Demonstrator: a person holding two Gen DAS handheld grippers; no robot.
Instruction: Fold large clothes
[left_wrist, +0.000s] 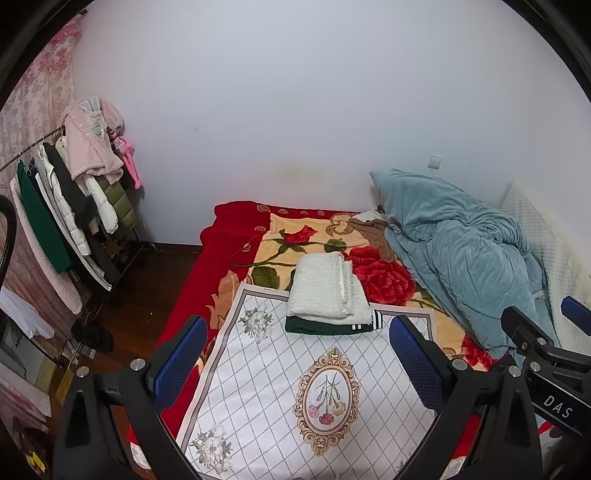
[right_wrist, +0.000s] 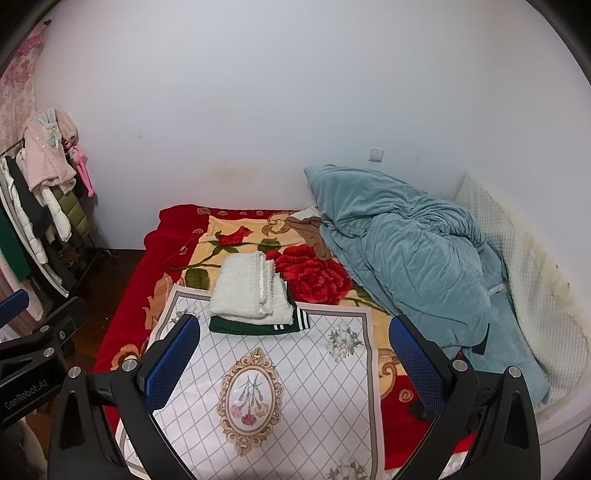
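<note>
Resting stacked, two folded garments (left_wrist: 328, 295), mat (left_wrist: 280, 387)

On the side of my right gripper (left_wrist: 576, 314), seen at the right edge of the left wrist view, I read the white letters "DAS". On the body of my left gripper (right_wrist: 14, 302), at the left edge of the right wrist view, I read "GenRobot.AI". The white printed cloth (left_wrist: 295, 387) has a small dark line of print at its far edge, too small to read.
</note>
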